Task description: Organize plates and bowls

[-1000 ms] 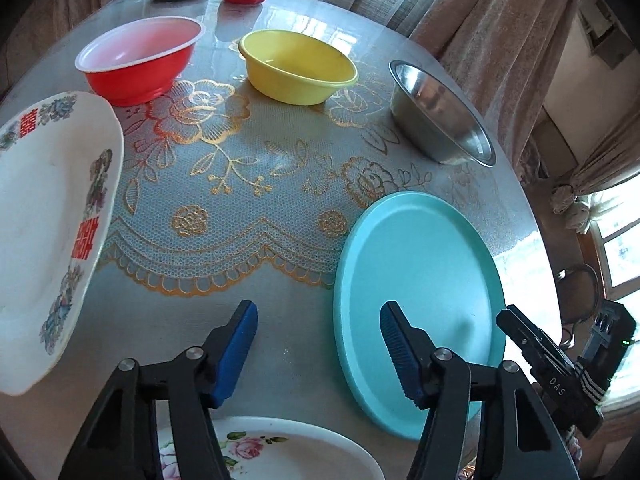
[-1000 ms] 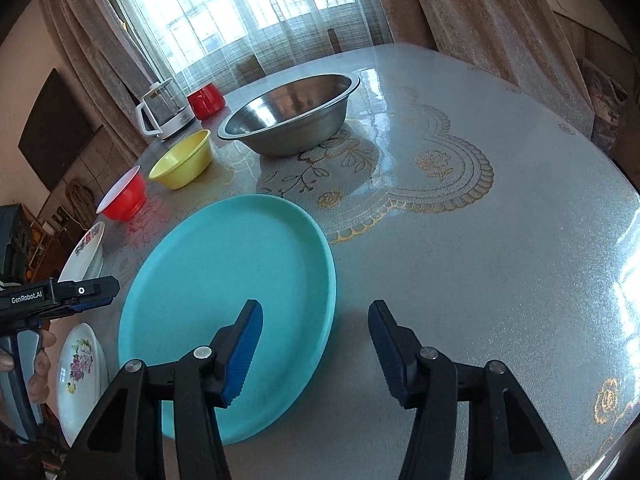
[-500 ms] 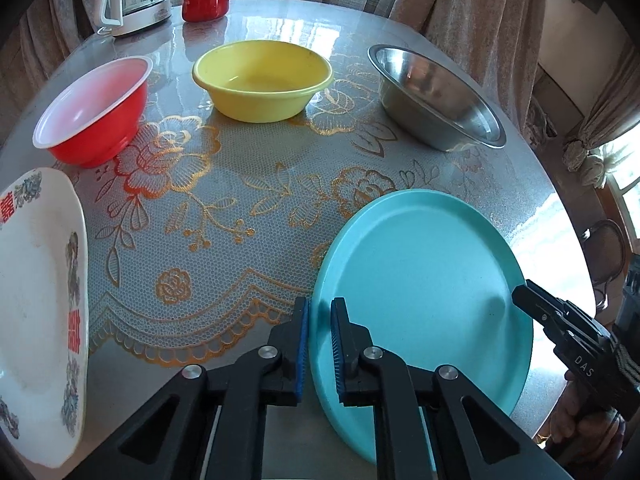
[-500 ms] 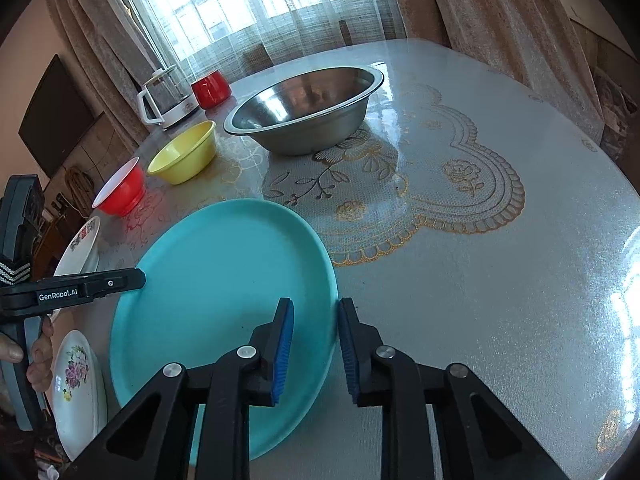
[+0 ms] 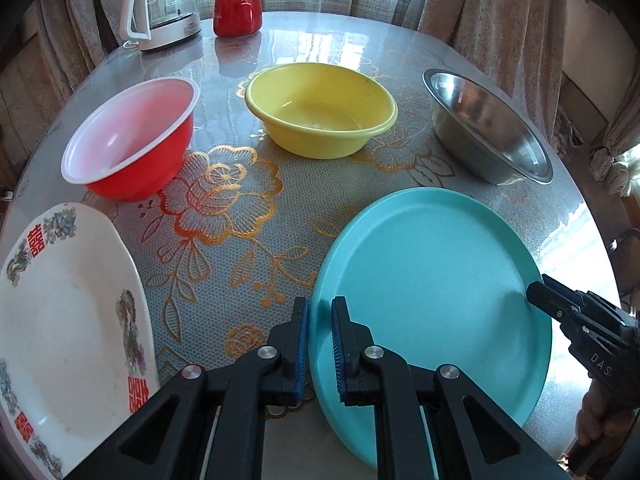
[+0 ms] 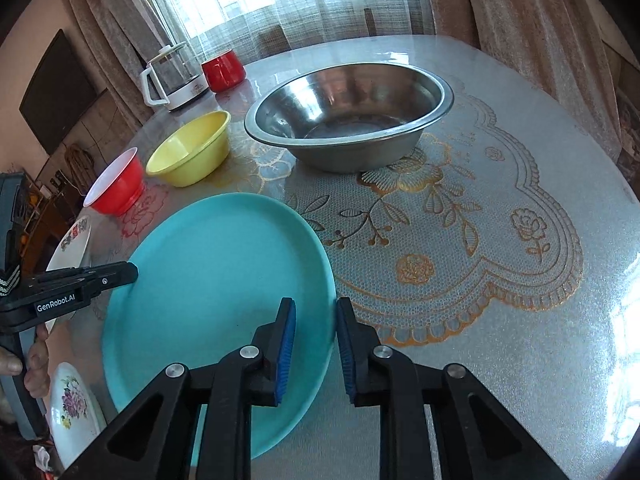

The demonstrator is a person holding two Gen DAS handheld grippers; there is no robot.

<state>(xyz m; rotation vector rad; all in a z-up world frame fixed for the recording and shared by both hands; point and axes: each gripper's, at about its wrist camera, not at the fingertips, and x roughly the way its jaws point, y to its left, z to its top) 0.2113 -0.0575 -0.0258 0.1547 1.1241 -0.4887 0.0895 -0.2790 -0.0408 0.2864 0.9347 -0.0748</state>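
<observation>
My left gripper point(image 5: 319, 344) is clamped on the left rim of the teal plate point(image 5: 432, 280): one blue pad sits outside the rim, the other inside on the plate's upper face. My right gripper point(image 6: 316, 344) straddles the opposite rim of the same plate point(image 6: 216, 280); its jaws have just been closing, with the rim between them, and the pads now press on that edge, one inside the plate and one outside. In my left wrist view the right gripper's black tip point(image 5: 560, 304) reaches the plate's far right edge; in my right wrist view the left gripper's tip point(image 6: 120, 272) meets the plate's left edge.

The teal plate lies on the round table point(image 5: 400, 44), partly over the gold-patterned lace mat point(image 5: 224, 216) that covers the table's middle. Behind it stand three bowls in a row: a red bowl point(image 5: 132, 140) with a white inside, a yellow bowl point(image 5: 320, 112) and a steel bowl point(image 5: 484, 124), each apart from its neighbour. A white patterned plate point(image 5: 68, 320) lies at the left edge. A second flowered plate point(image 6: 72, 404) shows at the near left edge in my right wrist view. A glass kettle point(image 5: 164, 4) and a red mug point(image 5: 236, 14) stand at the far side, near the curtains point(image 5: 500, 12).
</observation>
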